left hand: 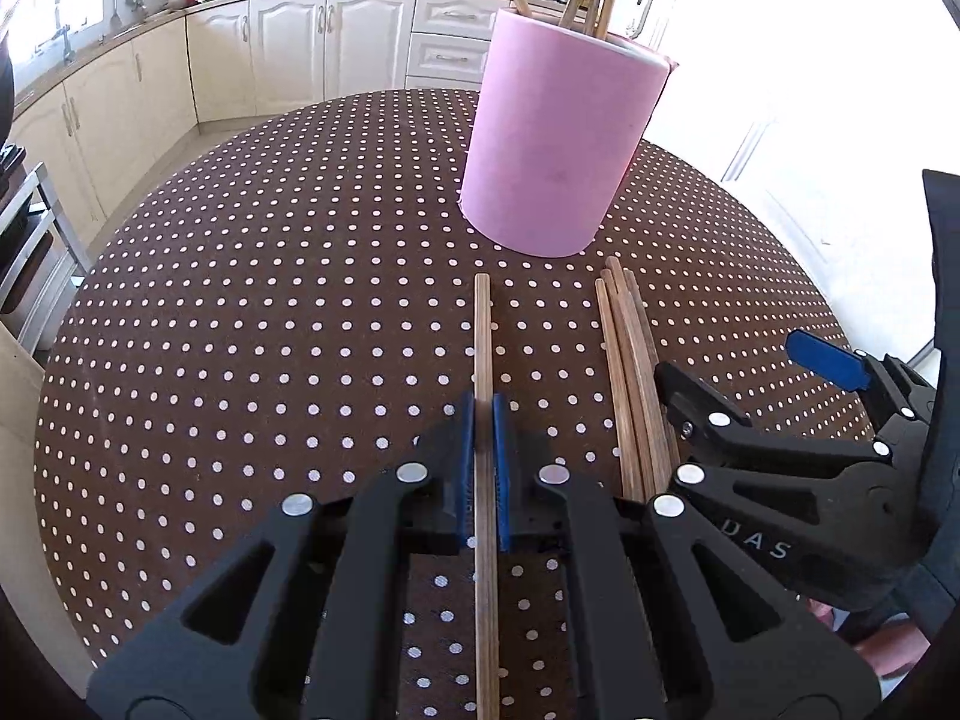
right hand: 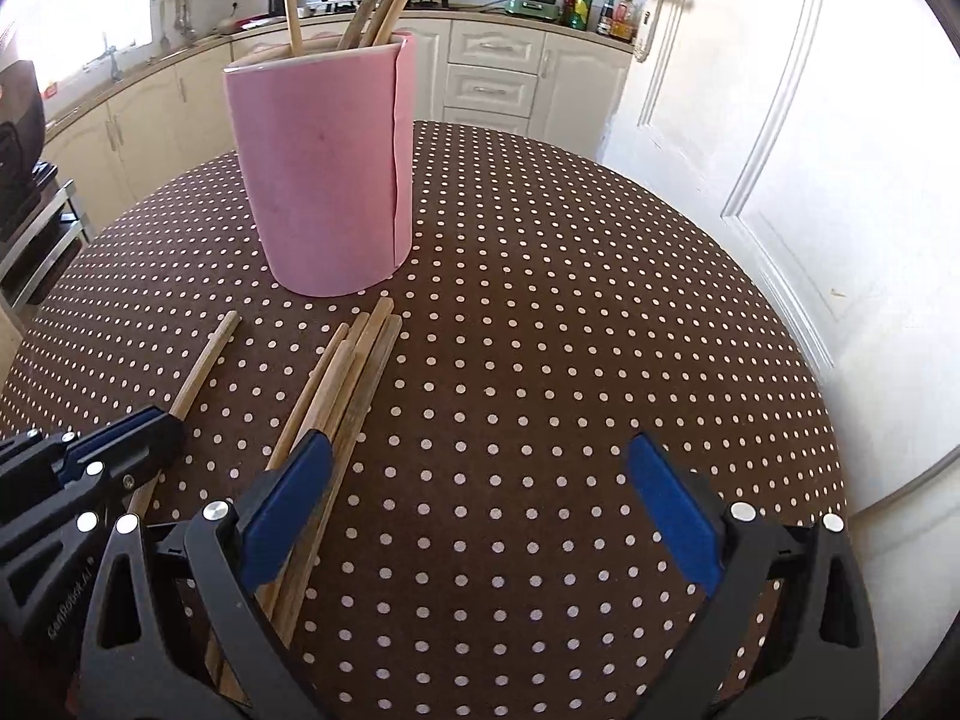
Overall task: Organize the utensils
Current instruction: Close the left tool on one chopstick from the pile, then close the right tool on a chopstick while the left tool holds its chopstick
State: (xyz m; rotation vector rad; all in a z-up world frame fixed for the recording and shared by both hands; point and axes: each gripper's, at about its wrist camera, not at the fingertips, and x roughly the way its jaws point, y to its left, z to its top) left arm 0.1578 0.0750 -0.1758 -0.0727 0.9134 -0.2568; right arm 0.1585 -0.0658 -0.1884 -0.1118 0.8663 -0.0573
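Observation:
A pink cylindrical holder (left hand: 552, 138) stands on the brown dotted table (left hand: 270, 312) with several wooden chopsticks upright in it; it also shows in the right wrist view (right hand: 327, 174). My left gripper (left hand: 483, 414) is shut on a single wooden chopstick (left hand: 482, 336) that lies pointing toward the holder; it also shows in the right wrist view (right hand: 201, 363). A bundle of several chopsticks (left hand: 630, 360) lies flat just to its right, also seen from the right wrist (right hand: 345, 384). My right gripper (right hand: 480, 462) is open and empty, its left finger (right hand: 288, 498) over the bundle.
The round table's edge (right hand: 798, 360) curves close to a white door (right hand: 750, 120) on the right. Cream kitchen cabinets (left hand: 288, 48) and a counter with a stove and bottles run along the back. The left gripper's body (right hand: 90, 468) sits left of the right gripper.

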